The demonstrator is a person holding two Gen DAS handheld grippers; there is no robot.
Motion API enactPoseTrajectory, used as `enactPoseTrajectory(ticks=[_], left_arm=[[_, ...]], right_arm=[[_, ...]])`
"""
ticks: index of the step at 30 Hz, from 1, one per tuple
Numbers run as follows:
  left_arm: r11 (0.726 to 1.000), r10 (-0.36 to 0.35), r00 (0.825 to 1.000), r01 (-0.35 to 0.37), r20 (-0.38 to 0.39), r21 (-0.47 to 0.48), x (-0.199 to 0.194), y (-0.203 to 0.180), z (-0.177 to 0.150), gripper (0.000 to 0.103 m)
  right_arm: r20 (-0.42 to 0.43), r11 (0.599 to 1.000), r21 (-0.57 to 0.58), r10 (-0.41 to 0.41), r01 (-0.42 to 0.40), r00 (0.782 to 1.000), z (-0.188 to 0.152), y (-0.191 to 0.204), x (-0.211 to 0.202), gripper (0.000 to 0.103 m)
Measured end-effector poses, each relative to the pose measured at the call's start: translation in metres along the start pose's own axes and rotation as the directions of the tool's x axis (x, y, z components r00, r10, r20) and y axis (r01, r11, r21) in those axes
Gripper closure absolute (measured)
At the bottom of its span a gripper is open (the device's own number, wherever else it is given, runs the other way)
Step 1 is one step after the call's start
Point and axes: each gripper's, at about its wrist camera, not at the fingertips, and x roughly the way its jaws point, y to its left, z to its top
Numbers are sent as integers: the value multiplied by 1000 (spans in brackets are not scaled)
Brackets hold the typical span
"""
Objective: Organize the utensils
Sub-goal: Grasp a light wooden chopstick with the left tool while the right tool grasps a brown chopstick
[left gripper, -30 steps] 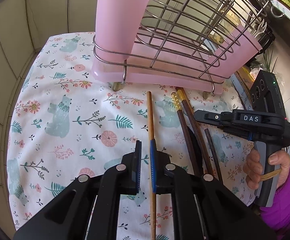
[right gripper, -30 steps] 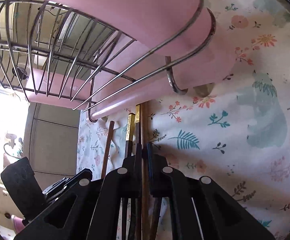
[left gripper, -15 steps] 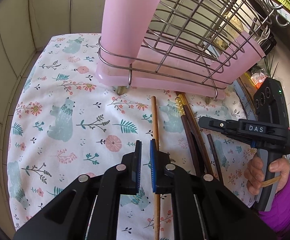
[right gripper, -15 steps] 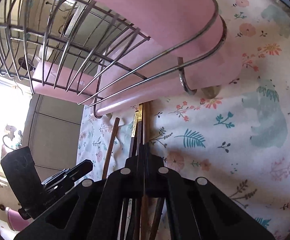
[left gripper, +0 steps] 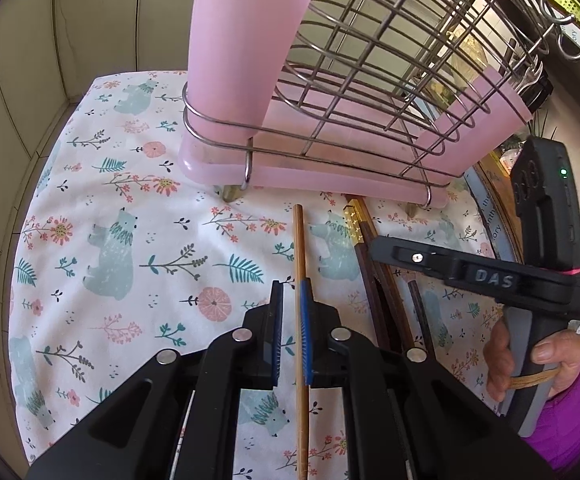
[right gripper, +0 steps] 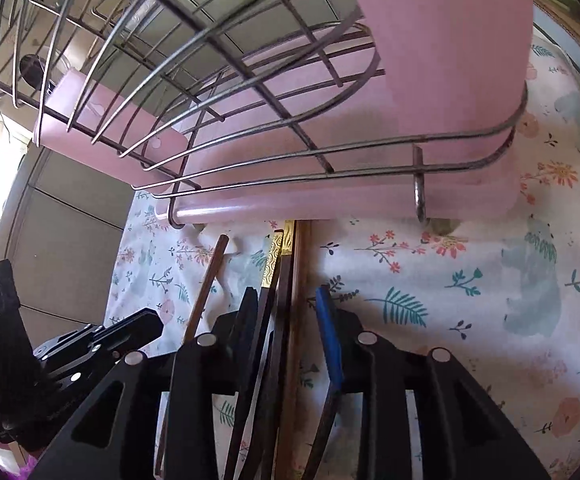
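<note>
While my right gripper (right gripper: 290, 312) has just been opening around the dark chopsticks (right gripper: 286, 280) lying in front of the rack (right gripper: 330, 200), I could grab several, and my left gripper (left gripper: 292, 308), slightly apart, could drop its light chopstick (left gripper: 300, 248).

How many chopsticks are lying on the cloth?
5: a light chopstick between the left gripper's fingers, three dark chopsticks bunched to its right, and a lone dark chopstick right of those. Others may be hidden.
</note>
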Motion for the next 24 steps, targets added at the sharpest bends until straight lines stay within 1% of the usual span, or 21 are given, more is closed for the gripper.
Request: enactPoseTrajectory(ticks=[1, 2, 4, 5, 10, 12, 13, 16, 17, 18, 19, 20, 23, 24], left_arm=[[1000, -1, 1000, 1, 2, 3, 0, -1, 0, 95], [1000, -1, 1000, 1, 4, 5, -1, -1, 1, 95], [1000, -1, 1000, 1, 6, 8, -2, -1, 1, 95], [1000, 2, 1000, -2, 7, 8, -2, -1, 2, 95], [1000, 13, 1000, -13, 0, 17, 1, -1, 5, 95], [1000, 10, 1000, -10, -7, 24, 5, -3, 6, 95], [1000, 9, 1000, -9, -9, 28, 8, -5, 7, 95], [999, 12, 1000, -11, -19, 33, 13, -9, 7, 95], [999, 14, 1000, -13, -22, 34, 14, -10, 7, 95], [999, 18, 1000, -17, -24, 36, 15, -11, 7, 95], [999, 23, 999, -22, -24, 40, 16, -12, 7, 95], [999, 28, 999, -27, -26, 45, 17, -13, 8, 95], [997, 48, 998, -47, -33, 55, 24, -17, 11, 95], [997, 55, 998, -53, -38, 55, 27, -17, 12, 95]], right_arm=[[-1, 1000, -8, -16, 16, 1000, 0, 3, 4, 80], [2, 1000, -9, -9, 9, 1000, -1, 4, 3, 89], [0, 1000, -5, -19, 19, 1000, -4, 5, 1, 90], [7, 999, -9, -34, 34, 999, -5, 6, -3, 103], [30, 993, -35, -112, 113, 993, -10, 12, -25, 103], [30, 993, -38, -115, 116, 993, -12, 11, -29, 103], [33, 995, -36, -97, 98, 995, -12, 11, -30, 103], [45, 999, -9, -53, 54, 998, -10, 10, -31, 98], [36, 999, -13, -41, 41, 999, -10, 12, -28, 90], [32, 999, -23, -46, 46, 998, -10, 16, -24, 79], [33, 998, -36, -56, 57, 998, -10, 20, -22, 74], [30, 996, -55, -71, 72, 997, -11, 23, -17, 71], [2, 991, -67, -118, 118, 993, -13, 24, -2, 71], [-8, 991, -61, -118, 117, 993, -14, 22, 3, 70]])
